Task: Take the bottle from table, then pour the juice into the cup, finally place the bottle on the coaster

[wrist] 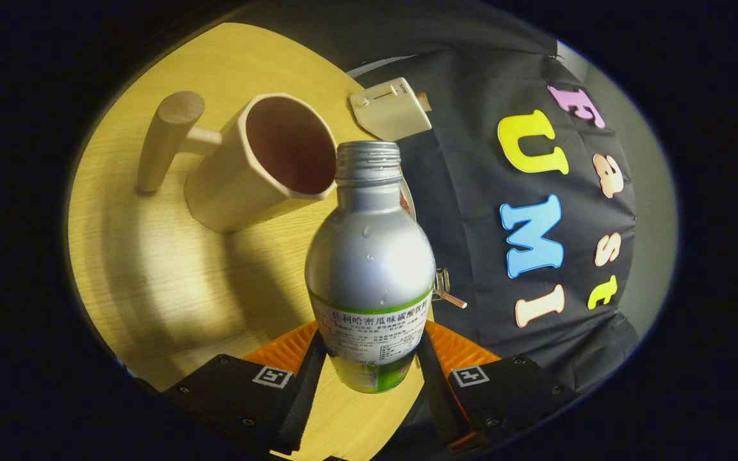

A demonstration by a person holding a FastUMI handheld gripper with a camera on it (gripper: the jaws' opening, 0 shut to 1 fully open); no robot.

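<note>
The gripper (369,358) has its jaws closed on the labelled lower body of a silver metal bottle with a green-banded label and an uncapped threaded neck (369,256), one finger pressing each side. The bottle's long axis runs straight ahead from the jaws, its open mouth leading. Just beyond and to the left of that mouth sits a pale beige faceted cup with a wooden peg handle (260,163), on the light wooden counter (151,282), its dark opening facing the bottle. Pouring likely needs the mouth moved left, over the rim.
</note>
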